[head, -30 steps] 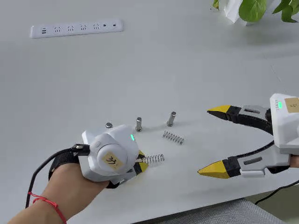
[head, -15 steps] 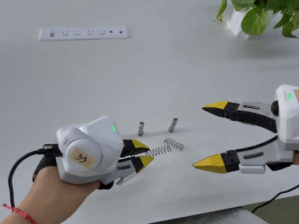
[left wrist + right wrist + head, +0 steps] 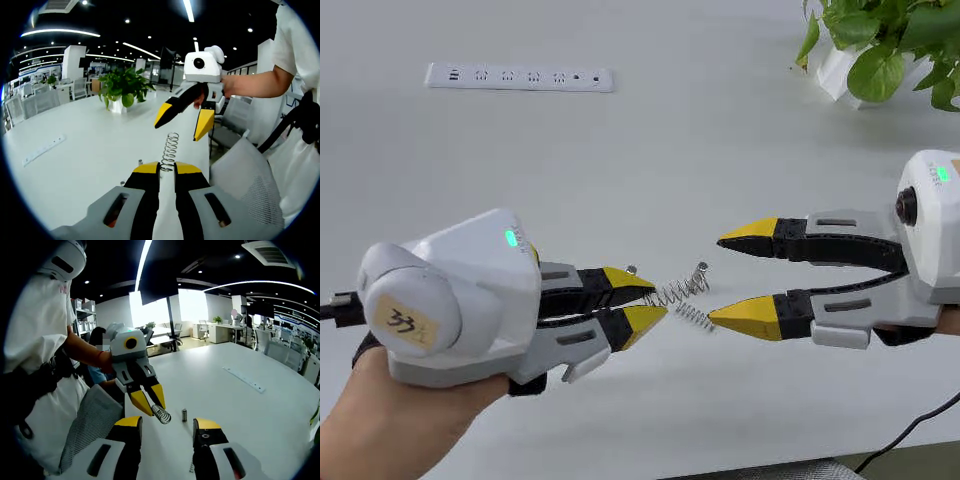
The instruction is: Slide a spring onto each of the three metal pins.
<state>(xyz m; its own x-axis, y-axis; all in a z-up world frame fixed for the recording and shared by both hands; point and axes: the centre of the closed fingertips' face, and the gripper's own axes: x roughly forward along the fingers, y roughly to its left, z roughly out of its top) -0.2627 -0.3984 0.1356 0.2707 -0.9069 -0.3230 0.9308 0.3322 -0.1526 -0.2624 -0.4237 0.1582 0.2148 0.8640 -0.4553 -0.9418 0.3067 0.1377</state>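
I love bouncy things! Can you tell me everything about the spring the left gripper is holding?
The spring is a thin, silvery wire coil that looks like metal, with evenly spaced turns. The left gripper pinches one end between its yellow tips, and the rest sticks straight out past them. It is held up above the table, not lying on it. Its free end points toward the open right gripper, close to its tips but apart from them in the left gripper view.

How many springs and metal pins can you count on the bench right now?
Coiled steel springs: 2 (held spring, loose spring)
Short silver metal pins: 2 in view (left pin, right pin)
Total: 4
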